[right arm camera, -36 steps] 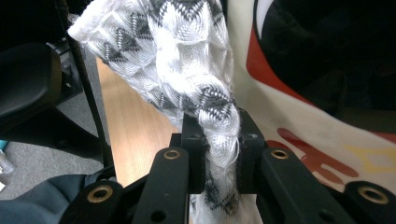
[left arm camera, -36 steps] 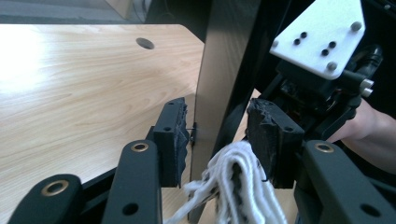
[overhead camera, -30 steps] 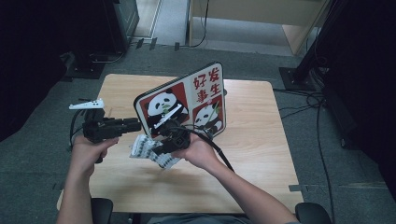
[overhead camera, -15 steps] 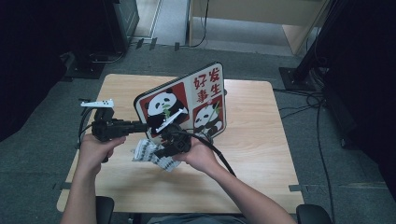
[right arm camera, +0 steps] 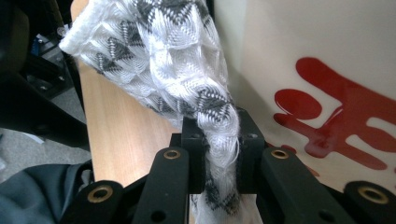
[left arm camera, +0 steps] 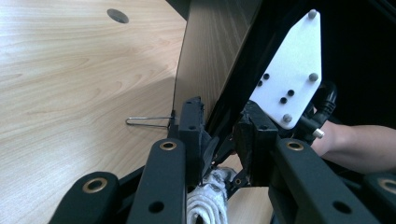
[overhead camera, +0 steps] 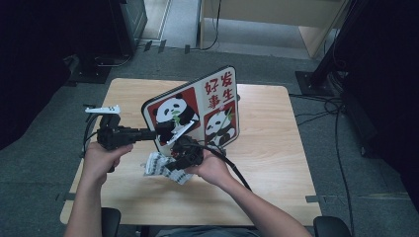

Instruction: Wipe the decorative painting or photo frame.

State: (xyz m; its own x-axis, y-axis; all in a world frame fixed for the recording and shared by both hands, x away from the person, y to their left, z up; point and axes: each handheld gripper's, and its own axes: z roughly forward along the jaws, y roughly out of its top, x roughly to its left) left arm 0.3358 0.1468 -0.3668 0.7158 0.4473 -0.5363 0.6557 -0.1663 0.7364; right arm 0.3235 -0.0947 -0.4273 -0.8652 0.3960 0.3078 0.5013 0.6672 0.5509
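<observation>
The likeliest trouble here is the panda board (overhead camera: 197,111) slipping or swinging. The left tool (overhead camera: 163,132) has just been closing on the board's lower edge, and in the left gripper view (left arm camera: 219,140) its jaws pinch only a narrow strip of that edge, so a glossy, tall panel tilted above the counter (overhead camera: 276,163) could pivot in the grip and tip toward the right tool (overhead camera: 184,150) just beside it. If the cloth rubs hard against the printed face, that push could lever the board out of the pinch.

A second risk is the cloth (right arm camera: 187,65) working loose. The right tool (right arm camera: 219,154) is clamped on a twisted neck of it, and the free part fans out beyond the jaw tips; a snag on the board's edge or on the thin wire stand (left arm camera: 149,121) behind the left tool's jaws could drag it out.

The cloth is white woven fabric with grey triangle patterns, bunched into a rope between the jaws and loose above them, hanging just ahead of the right tool and close against the board's red-lettered face. In the high view (overhead camera: 160,165) part of it trails under the right tool toward the counter.
</observation>
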